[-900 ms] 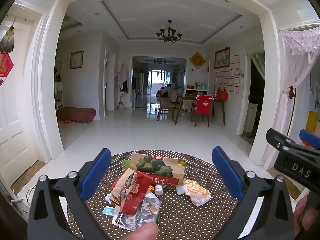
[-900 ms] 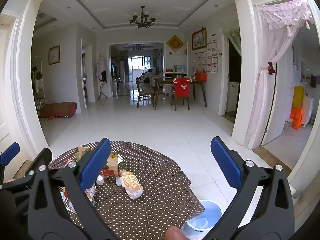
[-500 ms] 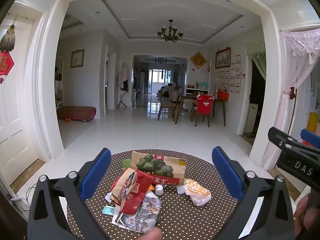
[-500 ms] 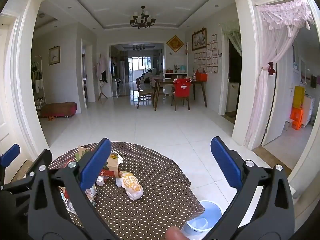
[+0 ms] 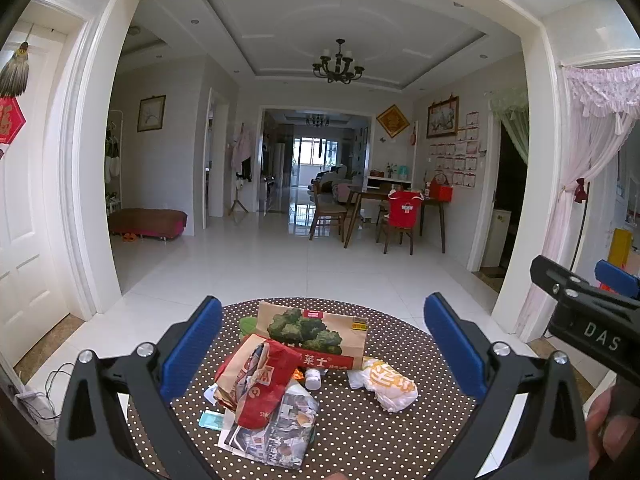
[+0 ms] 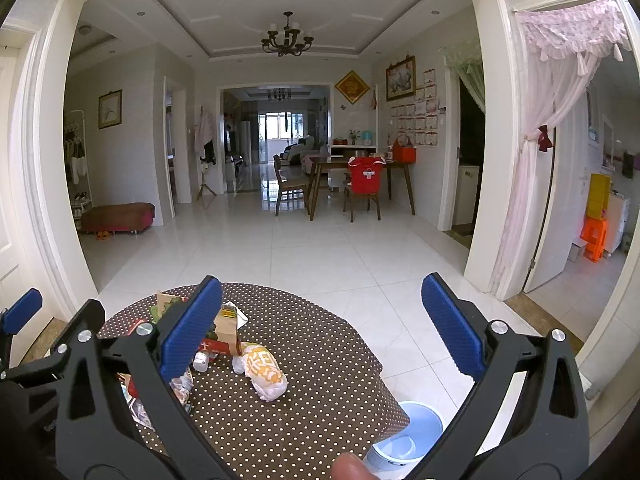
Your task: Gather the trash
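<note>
left tongs: I have them spread wide, holding nothing, above the pile
right tongs: wide apart too, nothing held
desk: round, brown dotted cloth
trash: red wrapper, broccoli box, white-yellow wrapper, small white bottle, all on desk's left part
bin: pale blue, on floor just beside desk's right edge

Trash lies heaped on the round dotted worktop: a flat broccoli-print box toward the far edge, a crumpled red wrapper over torn printed paper, a small white bottle, and a balled white-and-yellow wrapper apart, nearer the right edge.
</note>
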